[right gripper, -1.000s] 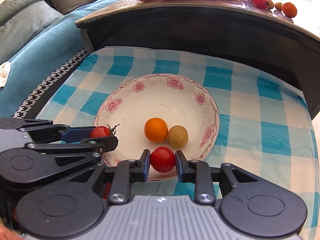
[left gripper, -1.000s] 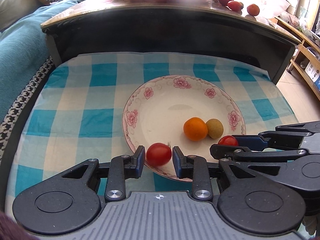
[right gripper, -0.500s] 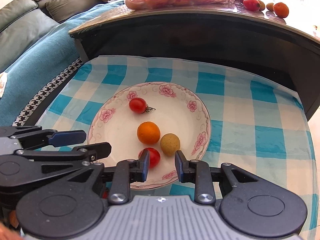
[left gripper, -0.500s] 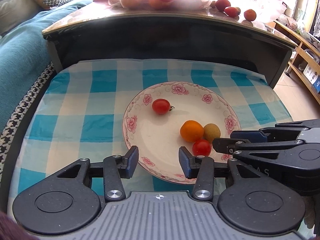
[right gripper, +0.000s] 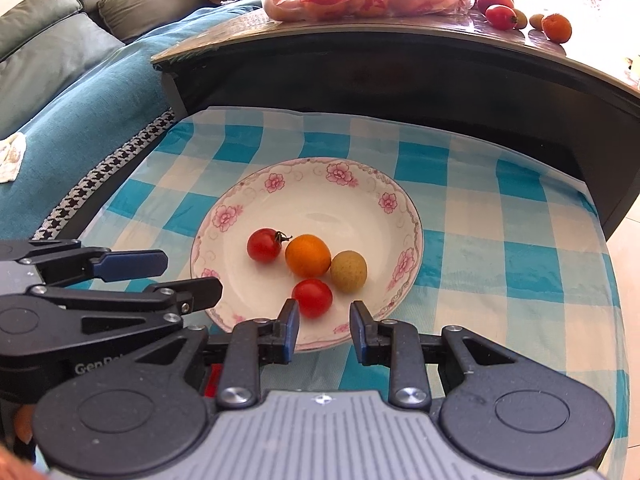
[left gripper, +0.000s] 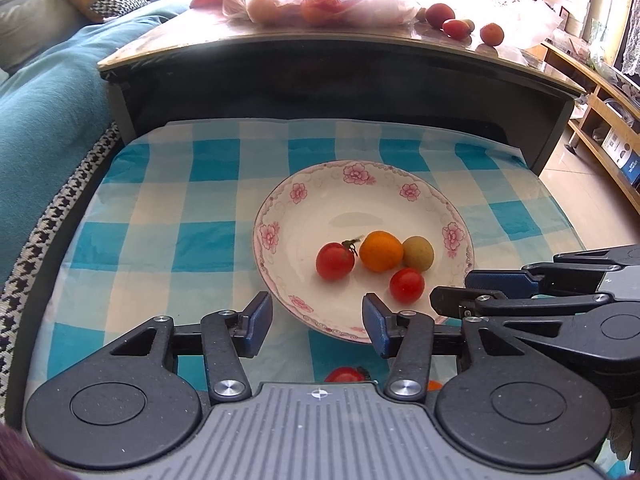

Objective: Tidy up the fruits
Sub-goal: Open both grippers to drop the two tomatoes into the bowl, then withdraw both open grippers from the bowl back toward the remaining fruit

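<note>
Fruits: 4 are seen clustered on the plate (left gripper: pixel 362 174), just ahead of both grippers; the right gripper (right gripper: pixel 324 330) is nearer, jaws apart, as are the left gripper's (left gripper: pixel 316 324).

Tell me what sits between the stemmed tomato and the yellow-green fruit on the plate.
The orange sits between them, touching the stemmed tomato on one side and the yellow-green fruit on the other. The right wrist view shows it best.
</note>
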